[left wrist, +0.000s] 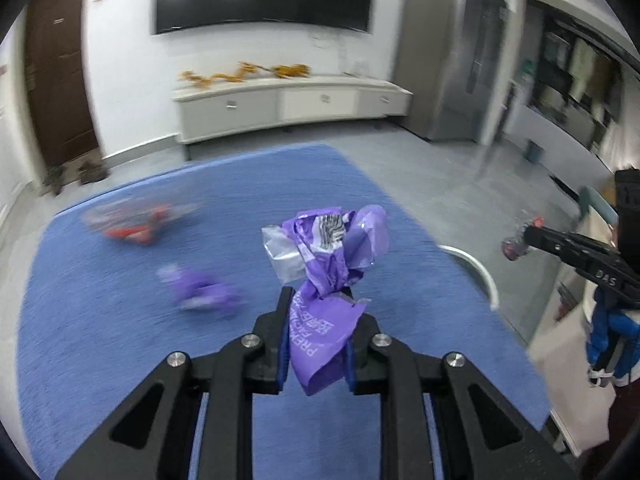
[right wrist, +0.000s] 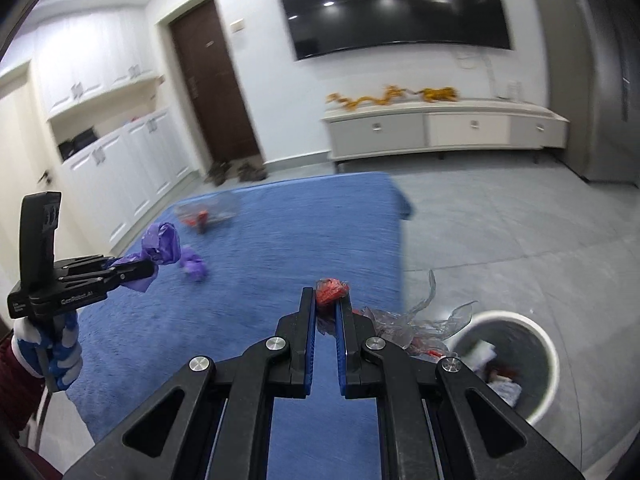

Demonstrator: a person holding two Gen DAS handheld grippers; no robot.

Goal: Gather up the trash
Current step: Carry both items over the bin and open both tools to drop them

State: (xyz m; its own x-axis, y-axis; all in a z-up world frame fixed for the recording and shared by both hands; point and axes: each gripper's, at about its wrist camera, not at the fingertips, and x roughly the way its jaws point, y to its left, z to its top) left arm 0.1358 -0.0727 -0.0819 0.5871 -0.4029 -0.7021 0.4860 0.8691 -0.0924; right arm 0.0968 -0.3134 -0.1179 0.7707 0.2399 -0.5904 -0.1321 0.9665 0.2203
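My left gripper [left wrist: 318, 300] is shut on a crumpled purple wrapper [left wrist: 332, 248], held up above the blue tablecloth [left wrist: 120, 340]. In the right wrist view the same left gripper [right wrist: 150, 268] shows at the left with the purple wrapper [right wrist: 162, 244]. My right gripper [right wrist: 327, 298] is shut on a red and clear plastic wrapper [right wrist: 330, 290], whose clear tail [right wrist: 416, 322] trails to the right. The right gripper [left wrist: 520, 240] appears at the right edge of the left wrist view. A white trash bin [right wrist: 550, 364] stands on the floor at lower right, with trash inside.
More trash lies on the cloth: a purple wrapper [left wrist: 208, 292] and a red and clear one [left wrist: 136, 226]. The bin's rim [left wrist: 480, 268] peeks past the table edge. A grey tiled floor [right wrist: 500, 224], a white cabinet [right wrist: 440, 128] and a wall screen lie beyond.
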